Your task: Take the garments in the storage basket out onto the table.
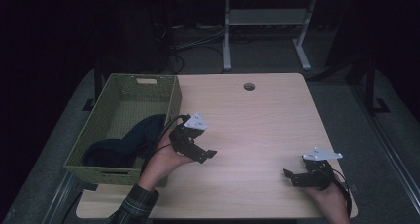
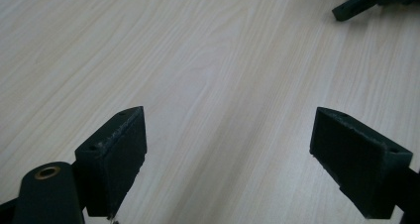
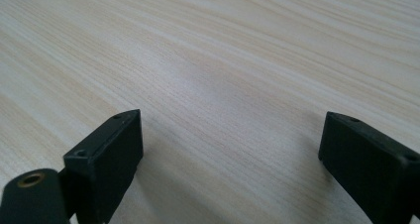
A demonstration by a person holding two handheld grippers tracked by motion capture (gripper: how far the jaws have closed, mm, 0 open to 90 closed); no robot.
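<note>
Both tools, left [image 1: 202, 152] and right [image 1: 293, 178], are hovering spread and empty over the bare surface [image 1: 257, 120], the dark cloth [image 1: 126, 142] sitting in the basket [image 1: 106, 105], probably already stowed.

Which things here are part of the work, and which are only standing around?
Part of the work:
left gripper, open
right gripper, open
green basket
dark cloth inside it

Only standing around:
wooden table
white desk frame behind
floor cables
</note>
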